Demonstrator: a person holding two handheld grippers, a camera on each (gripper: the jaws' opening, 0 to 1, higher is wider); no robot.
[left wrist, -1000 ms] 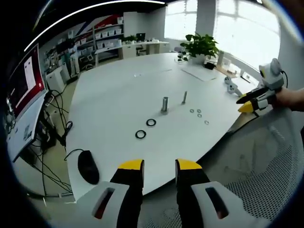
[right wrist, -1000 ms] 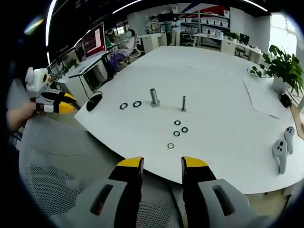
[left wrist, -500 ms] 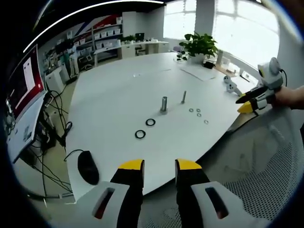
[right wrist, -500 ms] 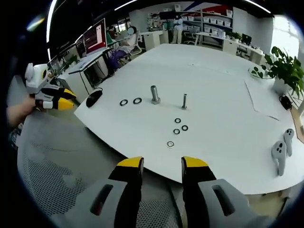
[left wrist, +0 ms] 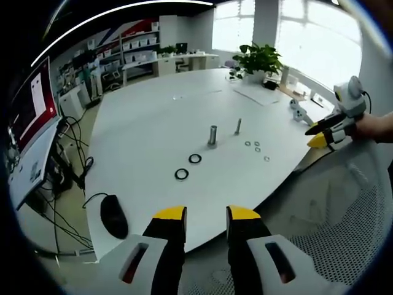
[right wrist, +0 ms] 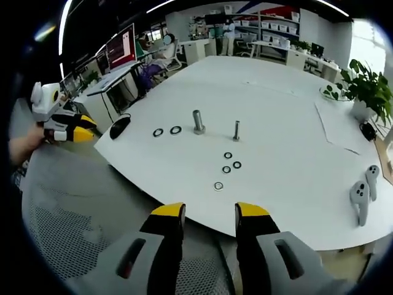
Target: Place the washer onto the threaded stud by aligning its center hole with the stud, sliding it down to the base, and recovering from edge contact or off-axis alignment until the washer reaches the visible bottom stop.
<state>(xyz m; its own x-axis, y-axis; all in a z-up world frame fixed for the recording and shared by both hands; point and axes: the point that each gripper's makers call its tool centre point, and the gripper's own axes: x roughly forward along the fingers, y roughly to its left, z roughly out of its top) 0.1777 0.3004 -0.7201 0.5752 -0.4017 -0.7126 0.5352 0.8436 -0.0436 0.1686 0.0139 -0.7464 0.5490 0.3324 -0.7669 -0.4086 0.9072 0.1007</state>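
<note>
Both grippers are held off the table (right wrist: 288, 117) edge, nothing gripped: left gripper (left wrist: 206, 214) jaws parted, right gripper (right wrist: 210, 210) jaws parted too. Four small washers (right wrist: 218, 185) are seen lying flat just before the threaded stud (right wrist: 236, 129), which stands upright and bare.
</note>
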